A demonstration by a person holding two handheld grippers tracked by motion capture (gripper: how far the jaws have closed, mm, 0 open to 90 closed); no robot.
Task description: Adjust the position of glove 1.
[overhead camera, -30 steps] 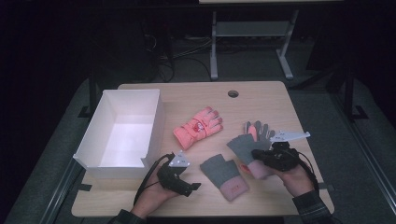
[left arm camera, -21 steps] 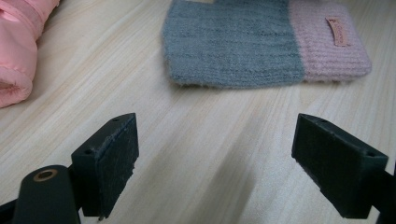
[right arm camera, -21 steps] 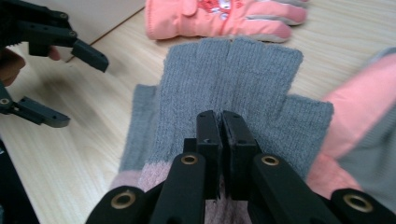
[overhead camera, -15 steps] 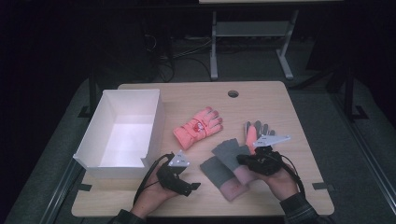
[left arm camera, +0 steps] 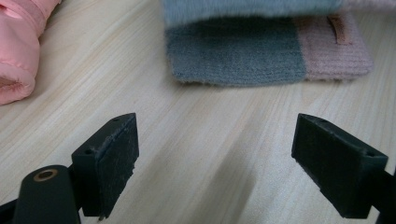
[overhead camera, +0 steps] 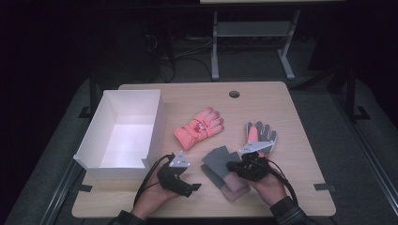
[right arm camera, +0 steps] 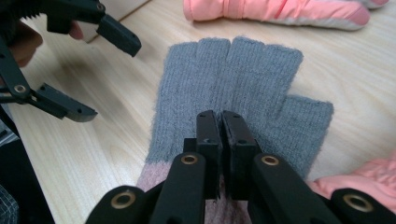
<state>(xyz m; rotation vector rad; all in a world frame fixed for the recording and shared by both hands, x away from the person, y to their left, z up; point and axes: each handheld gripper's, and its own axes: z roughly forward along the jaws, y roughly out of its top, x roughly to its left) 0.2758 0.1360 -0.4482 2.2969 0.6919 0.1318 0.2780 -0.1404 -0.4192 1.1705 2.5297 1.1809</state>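
Handles soft, light and floppy: a grey fingerless glove in fuzzy knit, likely to sag and fold from any single pinch, with no risk of breakage. Grips easily, since the nap keeps it from slipping. Best taken at the palm or at the thicker ribbed cuff, not at the short finger stubs, which would stretch.

Looks grey across palm and cut-off fingers, with a pale pink cuff at the wrist end. Lies near the front of the tabletop, partly over its matching glove, with a pink padded glove just behind.

Right claw pinched closed on the knit at the palm, close to the cuff. Left claw spread wide and holding nothing, low over bare wood just short of the pair.
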